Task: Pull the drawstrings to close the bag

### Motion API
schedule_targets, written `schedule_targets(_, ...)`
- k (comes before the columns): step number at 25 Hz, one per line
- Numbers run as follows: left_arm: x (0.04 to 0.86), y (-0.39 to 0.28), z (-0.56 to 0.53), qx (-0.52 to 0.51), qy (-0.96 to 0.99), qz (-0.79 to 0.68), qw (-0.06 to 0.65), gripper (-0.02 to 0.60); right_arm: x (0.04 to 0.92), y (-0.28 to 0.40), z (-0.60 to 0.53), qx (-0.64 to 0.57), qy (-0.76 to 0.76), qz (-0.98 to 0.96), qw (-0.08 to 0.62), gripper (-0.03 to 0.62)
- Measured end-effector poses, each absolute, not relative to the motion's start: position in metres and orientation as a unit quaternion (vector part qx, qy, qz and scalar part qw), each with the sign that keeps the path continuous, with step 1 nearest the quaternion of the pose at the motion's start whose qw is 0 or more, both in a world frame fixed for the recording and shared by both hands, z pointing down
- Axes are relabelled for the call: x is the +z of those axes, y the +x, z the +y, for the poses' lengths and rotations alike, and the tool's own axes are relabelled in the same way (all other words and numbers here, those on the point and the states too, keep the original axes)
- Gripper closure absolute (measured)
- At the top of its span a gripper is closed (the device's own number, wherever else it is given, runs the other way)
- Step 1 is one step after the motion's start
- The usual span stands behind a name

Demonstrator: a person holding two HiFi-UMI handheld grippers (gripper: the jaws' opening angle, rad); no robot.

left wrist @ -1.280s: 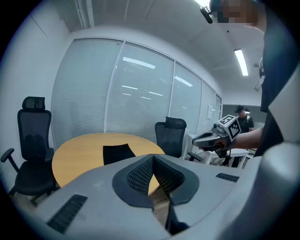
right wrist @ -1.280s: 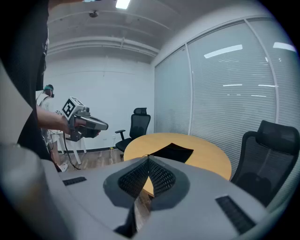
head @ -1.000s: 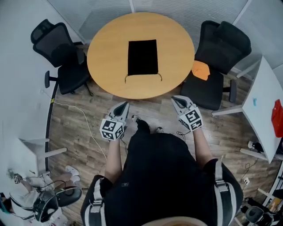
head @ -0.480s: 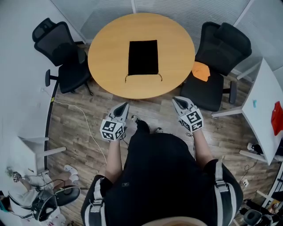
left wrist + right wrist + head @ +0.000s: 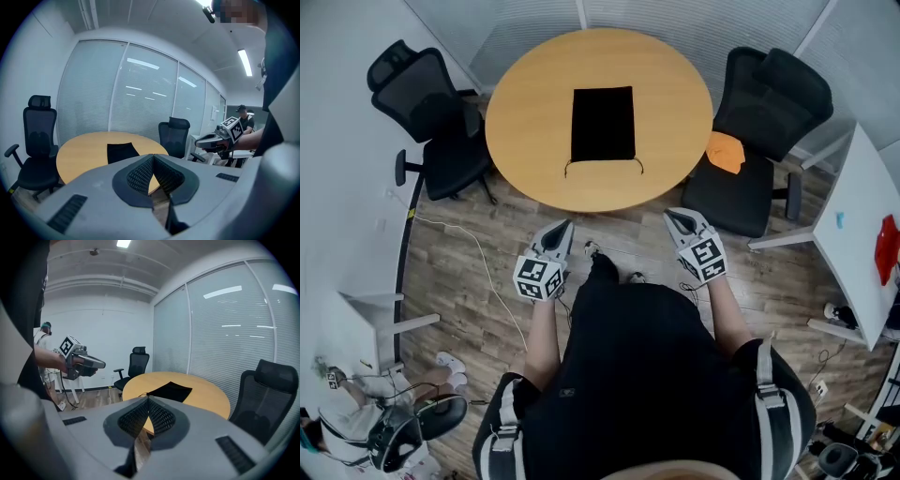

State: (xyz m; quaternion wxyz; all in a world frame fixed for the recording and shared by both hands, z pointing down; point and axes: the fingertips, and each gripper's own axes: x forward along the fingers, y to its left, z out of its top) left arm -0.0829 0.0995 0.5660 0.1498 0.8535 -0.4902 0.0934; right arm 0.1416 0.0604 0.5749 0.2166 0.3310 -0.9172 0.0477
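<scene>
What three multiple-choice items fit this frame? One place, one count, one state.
1. Where does the black bag lie? A: on the round table. B: on a chair. C: on the floor.
2. How many black office chairs stand by that table? A: one. B: two. C: four.
3. What state is the left gripper in? A: shut, empty. B: shut on a drawstring. C: wide open.
Answers: 1 A, flat on its top; 2 B, one on each side; 3 A, pads meet, nothing between.

Left chair [image 5: 431, 122], right chair [image 5: 769, 103] flank table [image 5: 525, 122]; near edge open.
</scene>
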Motion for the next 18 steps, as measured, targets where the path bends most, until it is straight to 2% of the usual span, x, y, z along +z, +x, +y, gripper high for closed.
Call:
schedule_targets(13,0.579,-0.099,0.06,0.101,0.858,-0.476,0.163,0.565,0.588,0.139,0.033,0.054,0.354,-0.904,0.233,0.537)
schedule_targets(18,0.586,-0.111,0.041,0.115,0.86,-0.469,0.164,0.566,0.579,0.132,0.013,0.042,0.383,-0.898,0.211,0.537)
